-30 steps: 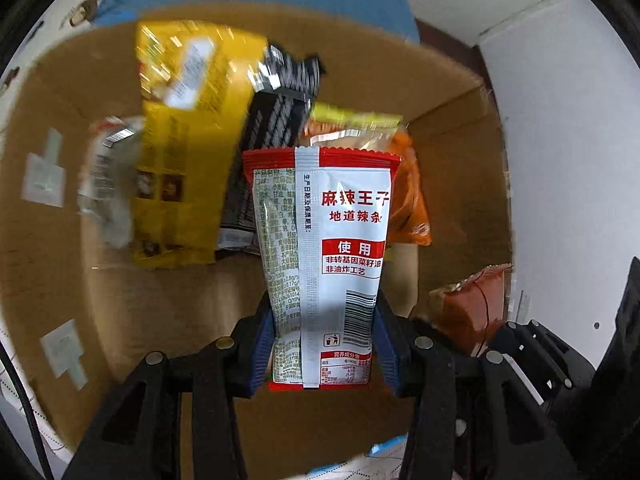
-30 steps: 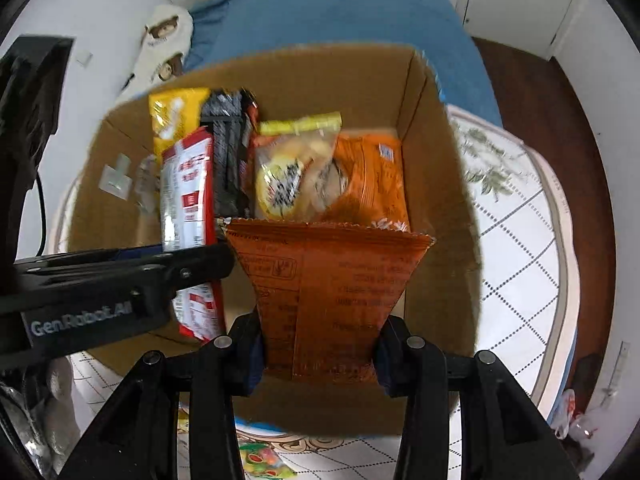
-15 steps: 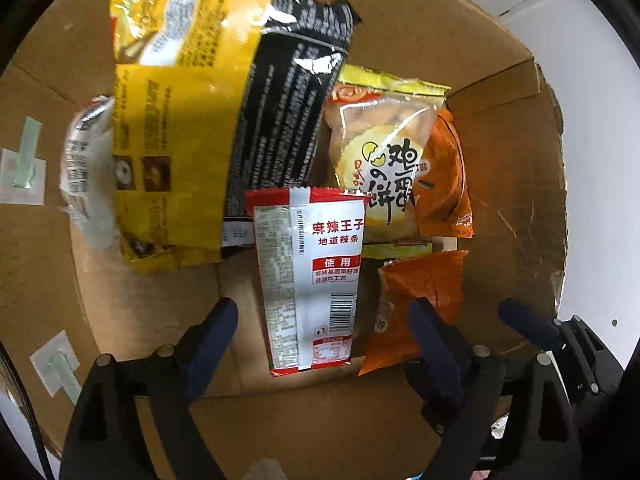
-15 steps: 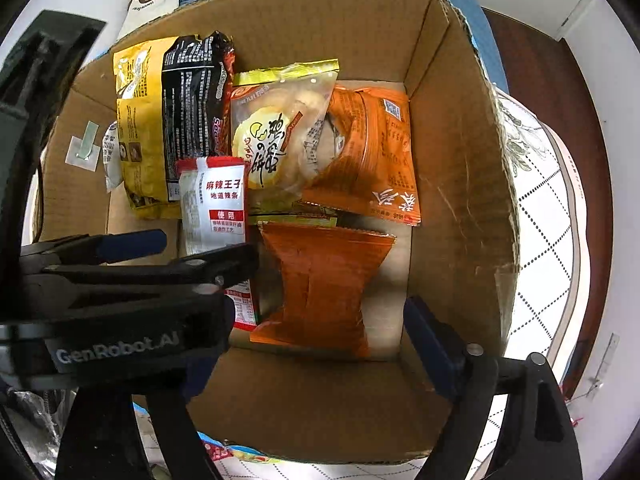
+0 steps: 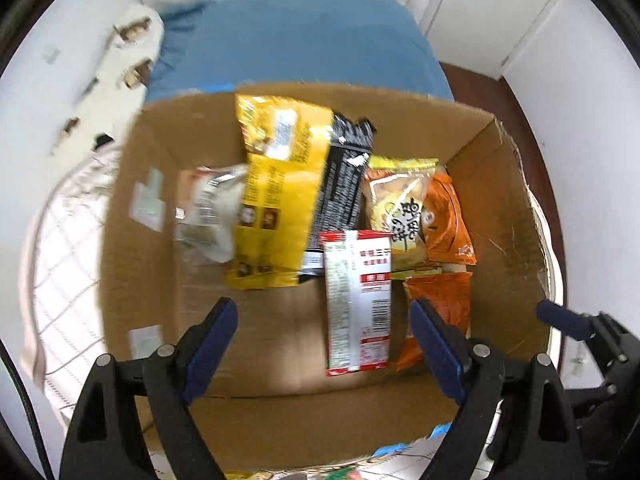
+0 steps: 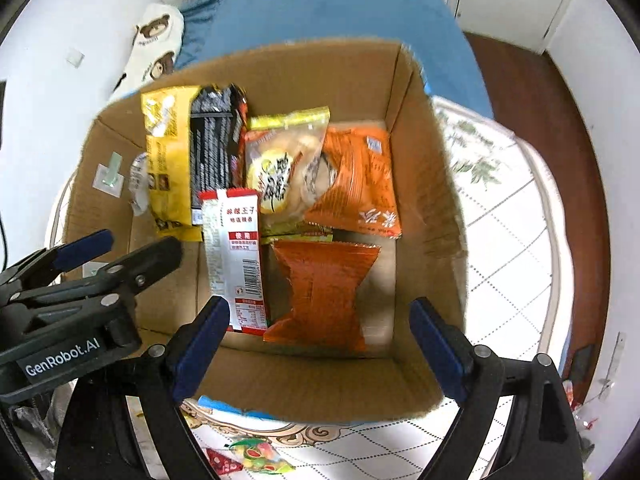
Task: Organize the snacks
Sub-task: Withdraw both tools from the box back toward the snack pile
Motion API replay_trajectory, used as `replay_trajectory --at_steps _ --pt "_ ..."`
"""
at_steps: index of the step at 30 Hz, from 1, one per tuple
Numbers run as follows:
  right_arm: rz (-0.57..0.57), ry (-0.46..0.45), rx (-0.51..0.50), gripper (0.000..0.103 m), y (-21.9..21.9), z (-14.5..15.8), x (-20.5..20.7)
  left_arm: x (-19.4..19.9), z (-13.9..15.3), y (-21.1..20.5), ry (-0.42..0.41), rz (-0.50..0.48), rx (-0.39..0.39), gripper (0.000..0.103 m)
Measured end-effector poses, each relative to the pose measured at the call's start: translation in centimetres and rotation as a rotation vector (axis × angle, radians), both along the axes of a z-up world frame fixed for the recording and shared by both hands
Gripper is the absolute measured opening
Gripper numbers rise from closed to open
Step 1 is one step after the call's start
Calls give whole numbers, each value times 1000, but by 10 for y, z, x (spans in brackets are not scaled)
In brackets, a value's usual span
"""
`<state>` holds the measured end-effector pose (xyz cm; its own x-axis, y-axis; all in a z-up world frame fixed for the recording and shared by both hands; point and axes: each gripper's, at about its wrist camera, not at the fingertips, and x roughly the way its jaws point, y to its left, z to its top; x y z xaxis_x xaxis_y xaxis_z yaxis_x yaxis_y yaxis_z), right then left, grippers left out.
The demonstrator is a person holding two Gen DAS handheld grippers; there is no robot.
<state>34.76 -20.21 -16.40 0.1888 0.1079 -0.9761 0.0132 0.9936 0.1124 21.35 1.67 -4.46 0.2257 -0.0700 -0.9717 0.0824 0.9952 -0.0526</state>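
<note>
A cardboard box [image 5: 512,216] [image 6: 424,184] holds several snack packets. A red and white packet [image 5: 356,300] [image 6: 236,256] lies flat on the box floor beside a dark orange packet [image 5: 440,308] [image 6: 324,292]. Behind them lie a yellow bag [image 5: 276,196] [image 6: 168,160], a black packet [image 5: 344,184] [image 6: 214,148], a clear biscuit packet [image 5: 404,208] [image 6: 284,168] and a light orange packet [image 6: 360,180]. My left gripper [image 5: 324,344] is open and empty above the box's near side. My right gripper [image 6: 320,344] is open and empty too. The left gripper also shows in the right wrist view [image 6: 116,248].
The box stands on a round table with a white patterned cloth [image 6: 512,248]. Loose snack wrappers [image 6: 256,456] lie on the cloth in front of the box. A blue bed [image 5: 296,44] and a bear-print pillow [image 6: 156,44] are behind. White walls stand at both sides.
Both grippers opened and let their packets drop into the box, the left the red and white one, the right the dark orange one. Both have since pulled up and back.
</note>
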Motion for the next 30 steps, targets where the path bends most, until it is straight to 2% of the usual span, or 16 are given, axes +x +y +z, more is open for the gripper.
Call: replay_trajectory --at_steps 3,6,10,18,25,30 --pt "-1 -49 -7 93 4 17 -11 -23 9 5 -67 18 16 87" --pt "3 -92 -17 93 7 29 -23 -28 17 8 -117 23 31 87" --pt "6 -144 -28 93 12 44 -40 -47 43 13 -191 27 54 87" --pt "-1 -233 -18 93 19 73 -70 -81 74 22 -292 42 39 87" --pt "-8 -260 39 93 24 86 -98 -109 89 33 -334 56 28 87" --pt "-8 -199 138 93 31 67 -124 -139 76 54 -311 67 59 87"
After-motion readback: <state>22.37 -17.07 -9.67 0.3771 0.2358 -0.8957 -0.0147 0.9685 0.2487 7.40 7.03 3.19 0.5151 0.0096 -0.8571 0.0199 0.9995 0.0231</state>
